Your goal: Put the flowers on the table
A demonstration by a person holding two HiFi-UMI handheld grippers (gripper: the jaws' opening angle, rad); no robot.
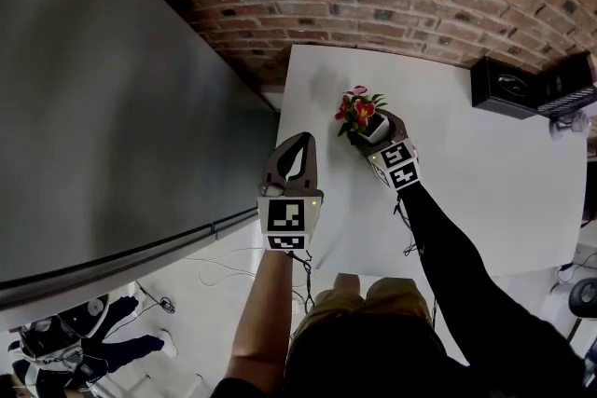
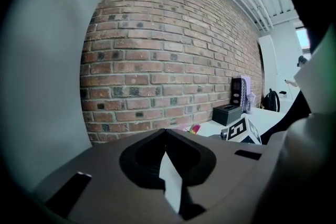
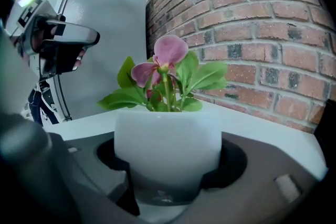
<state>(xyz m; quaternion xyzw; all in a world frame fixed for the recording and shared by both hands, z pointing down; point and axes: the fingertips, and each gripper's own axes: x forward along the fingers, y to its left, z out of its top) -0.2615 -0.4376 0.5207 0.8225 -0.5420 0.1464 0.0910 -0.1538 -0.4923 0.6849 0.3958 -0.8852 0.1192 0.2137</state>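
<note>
Jaws of the left gripper [image 1: 300, 143] met tip to tip on nothing, and it hung idle over the left edge of the white rectangular table [image 1: 485, 191], out of the way. Farther in, the right gripper [image 1: 376, 130] clasped the small white round pot [image 3: 168, 139] by its sides, likely to keep its pink flowers [image 3: 165, 60] upright, near the table's far left corner, at or just above the surface. Beyond, a black box [image 1: 504, 87] sat by the far right corner.
</note>
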